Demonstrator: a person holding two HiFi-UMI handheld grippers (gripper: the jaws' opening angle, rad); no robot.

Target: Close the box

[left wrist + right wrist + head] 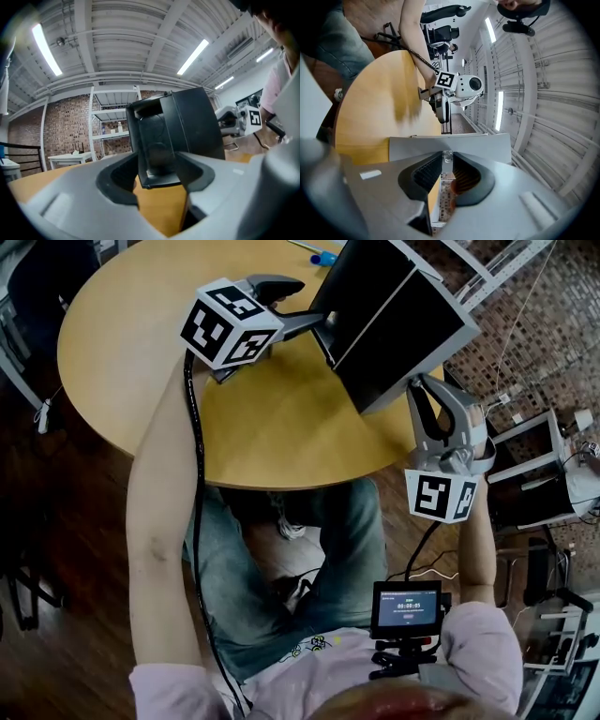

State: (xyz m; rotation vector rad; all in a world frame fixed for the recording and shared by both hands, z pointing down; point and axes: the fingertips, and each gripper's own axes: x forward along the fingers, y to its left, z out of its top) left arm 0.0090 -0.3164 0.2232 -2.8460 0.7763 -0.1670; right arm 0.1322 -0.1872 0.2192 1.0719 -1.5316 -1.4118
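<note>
A: Where is the box (pixel 394 320)?
B: It sits tilted at the upper right of the head view, on the round table (pixel 141 343) at its right rim. Your left gripper (pixel 311 306) clamps the box's left edge.
A: And the right gripper (pixel 436 401)?
B: Its jaws pinch the box's grey panel at the lower right corner.

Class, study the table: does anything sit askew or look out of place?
Yes: the black box looks tilted rather than flat, jutting past the table rim on the right, with the left gripper and right gripper clamped on it.
</note>
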